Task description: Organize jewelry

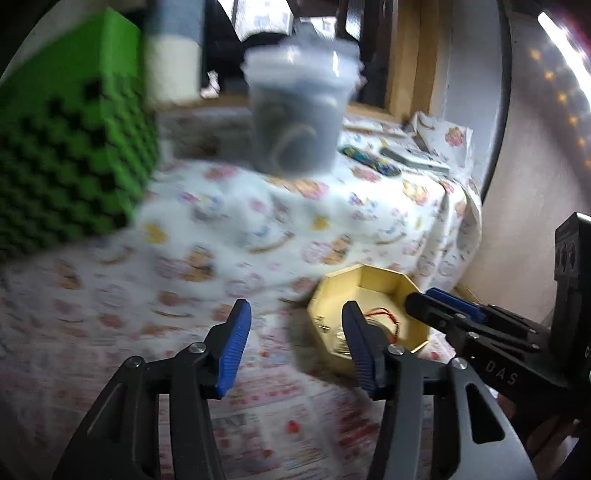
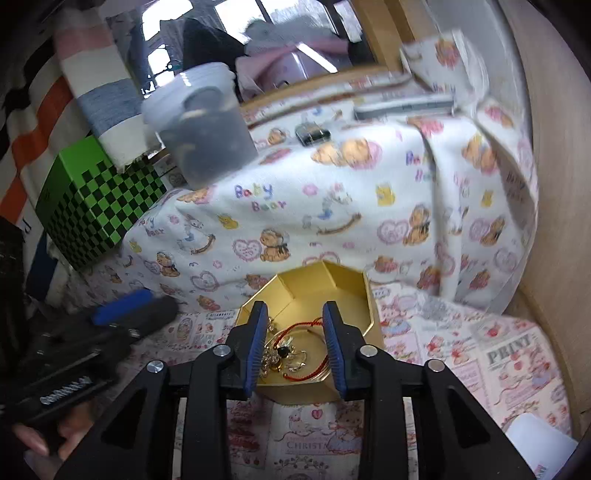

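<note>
Picking stage, likely: right gripper (image 2: 295, 347) agape over gold box (image 2: 373, 314), jewelry (image 2: 291, 350) between its fingers, left gripper (image 1: 295, 350) agape, empty beside box; next, descend and pinch one piece.

A home room is showing itself: a white baby-bear printed blanket (image 2: 332, 206) is draping the furniture, with a wooden-framed window (image 2: 373, 55) and striped knitted cloth (image 2: 99, 92) sitting behind.

Heavy motion blur in both fisheye views, curved dark edges, bright window (image 2: 240, 14) backlight, top-right glare.
</note>
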